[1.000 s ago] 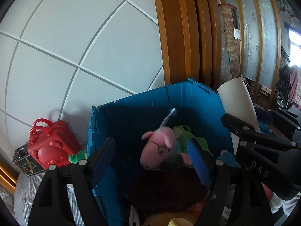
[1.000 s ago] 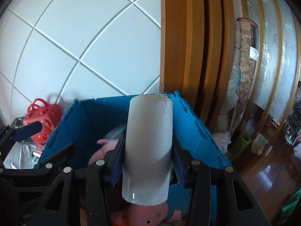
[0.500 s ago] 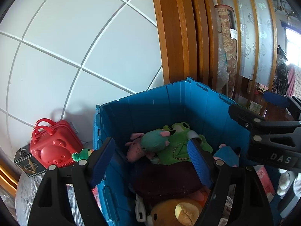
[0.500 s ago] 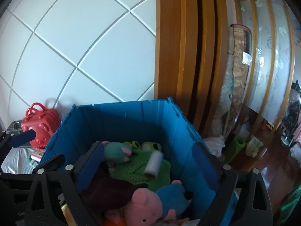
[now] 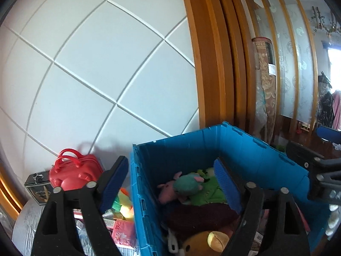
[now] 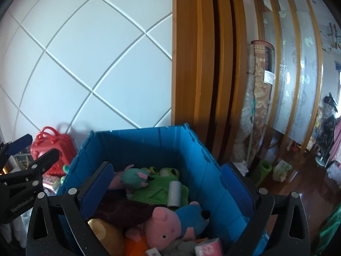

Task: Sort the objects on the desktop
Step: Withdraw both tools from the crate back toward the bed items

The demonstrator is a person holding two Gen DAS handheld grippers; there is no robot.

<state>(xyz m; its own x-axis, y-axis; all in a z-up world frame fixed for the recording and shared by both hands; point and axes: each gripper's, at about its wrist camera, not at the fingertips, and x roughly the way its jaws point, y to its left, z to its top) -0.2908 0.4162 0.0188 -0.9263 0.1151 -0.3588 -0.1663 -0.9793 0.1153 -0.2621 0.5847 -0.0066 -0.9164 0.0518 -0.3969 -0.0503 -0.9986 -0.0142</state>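
Observation:
A blue plastic bin [image 5: 255, 144] [image 6: 138, 131] holds several plush toys. A pink pig plush in a teal dress [image 5: 183, 186] [image 6: 133, 176] lies on a green plush [image 6: 157, 192]. A white tube [image 6: 174, 193] rests on that green plush. My left gripper [image 5: 170, 181] hangs above the bin's left wall, its jaws opening with nothing between them. My right gripper [image 6: 168, 183] stands wide open above the bin, holding nothing. A pink pig in blue [image 6: 172, 226] lies at the near side.
A red toy suitcase [image 5: 74, 170] and a black box [image 5: 36, 185] stand left of the bin by the white panelled wall. Pink packets [image 5: 123, 232] lie beside the bin. A wooden frame [image 6: 202, 64] and a rolled carpet [image 6: 261, 85] rise behind it.
The right gripper let go of the white tube and the left released the pink pig plush; both now lie in the bin. Both grippers opened wider and drew back and upward.

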